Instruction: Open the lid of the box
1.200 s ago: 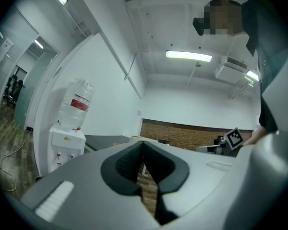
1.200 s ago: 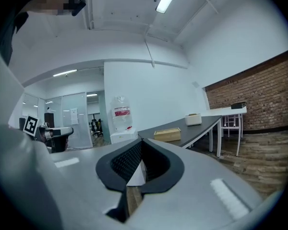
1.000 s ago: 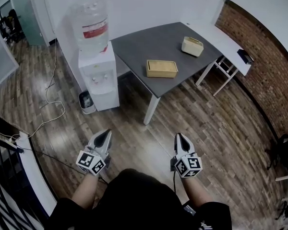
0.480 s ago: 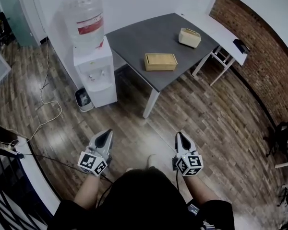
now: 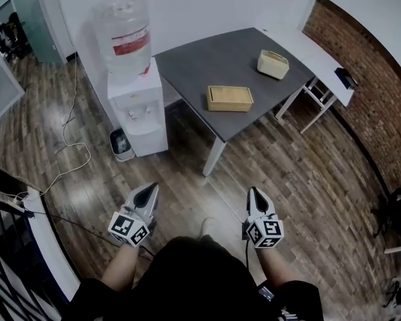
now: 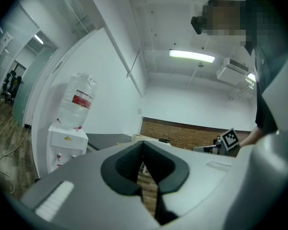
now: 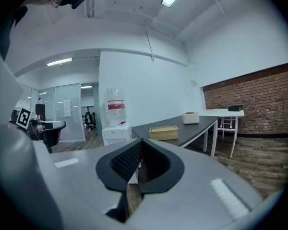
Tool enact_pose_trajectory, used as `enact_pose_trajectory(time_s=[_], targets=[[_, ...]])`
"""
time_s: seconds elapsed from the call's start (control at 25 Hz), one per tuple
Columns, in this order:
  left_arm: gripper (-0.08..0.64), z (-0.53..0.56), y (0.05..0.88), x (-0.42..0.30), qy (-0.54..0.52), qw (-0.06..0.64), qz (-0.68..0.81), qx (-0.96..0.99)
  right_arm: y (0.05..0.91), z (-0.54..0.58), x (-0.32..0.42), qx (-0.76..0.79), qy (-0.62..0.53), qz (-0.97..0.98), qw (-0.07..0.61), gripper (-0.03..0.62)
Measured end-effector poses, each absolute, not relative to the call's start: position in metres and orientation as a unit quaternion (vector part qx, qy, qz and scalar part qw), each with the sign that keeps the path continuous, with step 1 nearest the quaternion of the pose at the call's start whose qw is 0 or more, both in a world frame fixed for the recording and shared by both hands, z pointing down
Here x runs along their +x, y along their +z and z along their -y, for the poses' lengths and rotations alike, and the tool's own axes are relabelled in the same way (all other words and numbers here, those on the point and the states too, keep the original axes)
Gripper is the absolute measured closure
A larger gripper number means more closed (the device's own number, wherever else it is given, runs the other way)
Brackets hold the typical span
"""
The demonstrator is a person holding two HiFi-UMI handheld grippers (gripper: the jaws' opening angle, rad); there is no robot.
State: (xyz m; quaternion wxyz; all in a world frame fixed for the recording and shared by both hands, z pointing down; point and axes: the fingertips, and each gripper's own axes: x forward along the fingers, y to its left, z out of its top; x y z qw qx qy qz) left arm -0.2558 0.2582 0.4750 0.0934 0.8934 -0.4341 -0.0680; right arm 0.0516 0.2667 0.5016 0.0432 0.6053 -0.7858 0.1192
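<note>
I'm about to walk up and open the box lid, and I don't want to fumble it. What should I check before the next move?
1. Target chosen: cannot tell; a wooden box and a cream container both sit on the grey table.
2. Lids shut: ok; both look closed.
3. Within reach: not ok; the left gripper and right gripper hang over the floor, well short of the table.
4. Grippers empty: ok; nothing is between either pair of fingers.
5. Fingers ready to grasp: not ok; both pairs are together.
6. Path: ok; no obstacle shows ahead, and the water dispenser stands left of the table.
</note>
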Motion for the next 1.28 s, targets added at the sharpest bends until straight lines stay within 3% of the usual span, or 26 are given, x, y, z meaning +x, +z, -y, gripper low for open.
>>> enact_pose_trajectory(time_s=[0.48, 1.28], targets=[[0.56, -0.179, 0.465, -0.215, -0.07, 0.07, 0.486, 0.868, 0.497, -0.162, 0.101, 0.581, 0.117, 0.805, 0.02, 0.589], [0.56, -0.112, 0.473, -0.126, -0.039, 0.09, 0.458, 0.883, 0.512, -0.132, 0.188, 0.616, 0.151, 0.773, -0.02, 0.589]])
